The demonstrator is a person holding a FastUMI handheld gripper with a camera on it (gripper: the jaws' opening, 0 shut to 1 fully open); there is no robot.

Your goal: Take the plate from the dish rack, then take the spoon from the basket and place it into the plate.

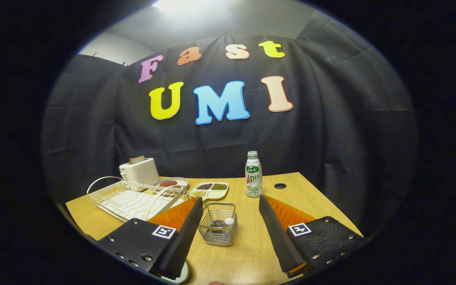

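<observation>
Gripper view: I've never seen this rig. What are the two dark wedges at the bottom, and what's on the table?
The camera rides on hand-held tongs; the wedges are its two fingers, spread open and holding nothing. Between them on the wooden table stands a small wire basket with the spoon inside. Beyond the left finger sits the white dish rack, with a toaster, a plate of food and a divided tray behind. A bottle stands ahead.
</observation>
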